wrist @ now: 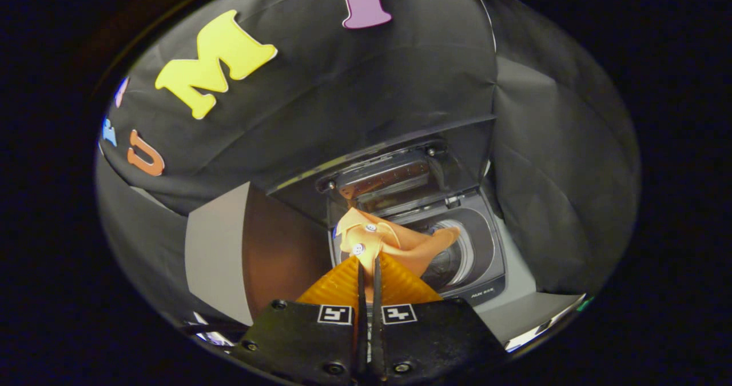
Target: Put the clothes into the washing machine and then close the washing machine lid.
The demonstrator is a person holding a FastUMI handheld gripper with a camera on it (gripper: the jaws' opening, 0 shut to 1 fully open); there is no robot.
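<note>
Fingers of the gripper (369, 263) nearly together, pinching an orange garment (394, 243) (white buttons showing) between them. We judge the carry step in hand: the cloth hangs above the washing machine (486, 260), lid (389, 174) raised beyond. Next we must lower over the drum (454, 260) and release.

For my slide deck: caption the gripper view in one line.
Gripper shut on an orange garment, held above the washing machine with its lid raised.
</note>
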